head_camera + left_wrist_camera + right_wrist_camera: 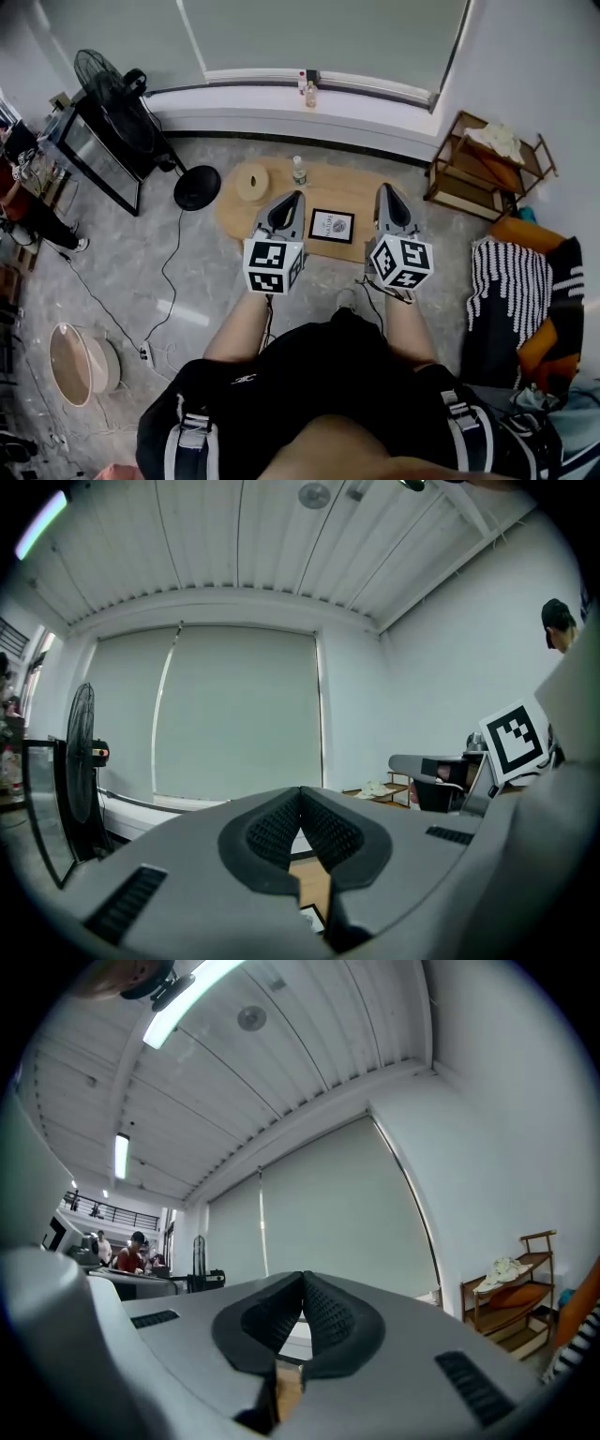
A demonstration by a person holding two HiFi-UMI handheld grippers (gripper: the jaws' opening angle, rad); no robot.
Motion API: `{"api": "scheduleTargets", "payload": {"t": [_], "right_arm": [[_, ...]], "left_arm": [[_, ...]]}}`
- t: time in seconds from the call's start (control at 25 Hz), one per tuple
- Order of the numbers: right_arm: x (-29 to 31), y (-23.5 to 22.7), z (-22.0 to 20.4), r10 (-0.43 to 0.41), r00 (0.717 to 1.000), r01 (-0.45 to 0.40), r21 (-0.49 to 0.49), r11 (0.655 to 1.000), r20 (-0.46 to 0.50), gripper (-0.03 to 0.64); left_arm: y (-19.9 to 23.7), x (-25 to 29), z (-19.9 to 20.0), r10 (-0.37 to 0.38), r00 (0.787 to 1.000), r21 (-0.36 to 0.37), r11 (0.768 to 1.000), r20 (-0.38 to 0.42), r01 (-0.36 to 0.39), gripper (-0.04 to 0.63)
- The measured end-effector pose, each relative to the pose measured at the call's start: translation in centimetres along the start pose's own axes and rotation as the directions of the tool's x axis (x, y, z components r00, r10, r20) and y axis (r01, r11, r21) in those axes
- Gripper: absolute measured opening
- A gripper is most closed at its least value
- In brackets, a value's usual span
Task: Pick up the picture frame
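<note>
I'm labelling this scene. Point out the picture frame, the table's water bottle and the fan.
picture frame [331, 226], head view, middle of its picture.
water bottle [299, 172], head view, its body.
fan [99, 73], head view, its grille.

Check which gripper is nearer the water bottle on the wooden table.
Left. The left gripper points at the bottle from just short of it; the right gripper is well off to the bottle's right, beyond the picture frame.
</note>
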State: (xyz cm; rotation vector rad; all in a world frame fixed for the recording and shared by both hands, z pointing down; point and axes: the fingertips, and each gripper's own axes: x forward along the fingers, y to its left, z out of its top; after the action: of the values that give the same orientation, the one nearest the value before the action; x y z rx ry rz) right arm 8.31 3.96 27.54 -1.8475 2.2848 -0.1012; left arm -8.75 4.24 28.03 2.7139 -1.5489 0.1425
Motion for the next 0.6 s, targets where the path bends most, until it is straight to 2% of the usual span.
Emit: {"api": "scheduleTargets", "payload": {"t": [0.36, 0.6], "right_arm": [[14.1, -11.2, 0.6, 0.034, 0.998, -0.036, -0.027, 0.999, -0.060, 0.017], [19.5, -15.5, 1.2, 0.047, 0.995, -0.053, -0.067, 0.996, -0.092, 0.017]], "left_arm": [[0.6, 17.8, 2.3, 0.038, 0.999, -0.022, 0.999, -0.029, -0.039, 0.020], [1.0, 24.1, 3.5, 0.077, 0.997, -0.063, 0.995, -0.024, -0.078, 0.020]]}}
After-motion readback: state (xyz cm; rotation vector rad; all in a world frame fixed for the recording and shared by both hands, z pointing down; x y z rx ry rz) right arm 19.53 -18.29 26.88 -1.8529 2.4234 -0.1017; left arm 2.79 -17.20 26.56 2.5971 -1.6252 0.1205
